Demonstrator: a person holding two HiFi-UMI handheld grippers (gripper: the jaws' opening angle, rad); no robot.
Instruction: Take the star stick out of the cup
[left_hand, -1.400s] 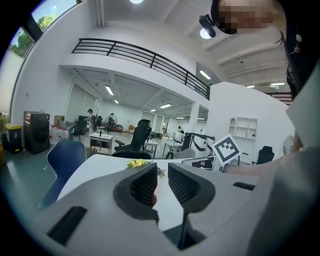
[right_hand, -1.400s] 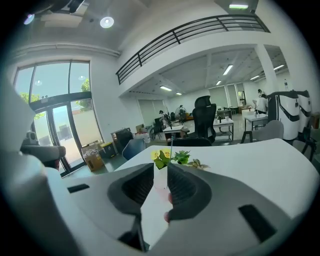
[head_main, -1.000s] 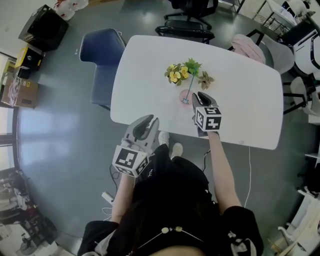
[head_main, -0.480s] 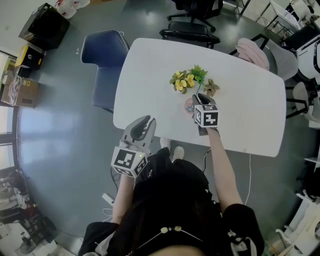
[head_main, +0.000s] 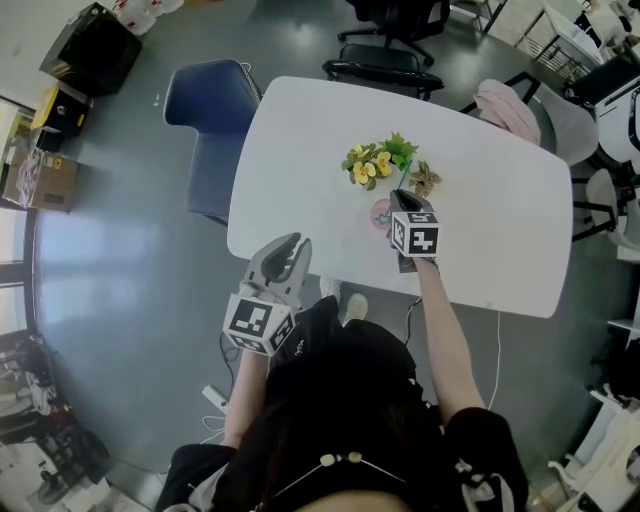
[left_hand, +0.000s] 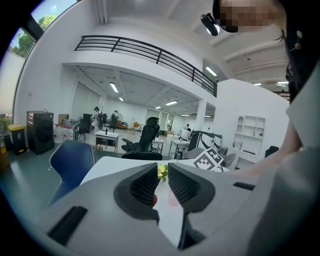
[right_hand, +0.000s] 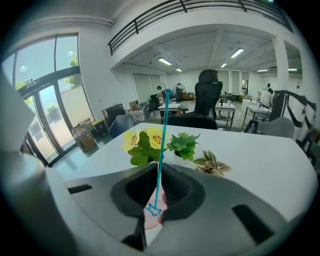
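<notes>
**Star stick** (right_hand: 160, 150): a thin teal rod, nearly upright with a slight lean, ending below in a small outlined star. It is clasped between the closed jaws of the right gripper (right_hand: 161, 167). The star is seen just above the cup (right_hand: 150, 220); whether it sits within the rim cannot be told.

**Cup:** pale pink and round, set on the white table (head_main: 300, 150).

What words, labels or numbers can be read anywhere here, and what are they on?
No text can be read in any view.
Cubes on the left gripper and right gripper: black-and-white square patterns, not letters.
Cardboard box on the floor: some print, too small to read.
Star stick and pink cup: no print seen.
</notes>
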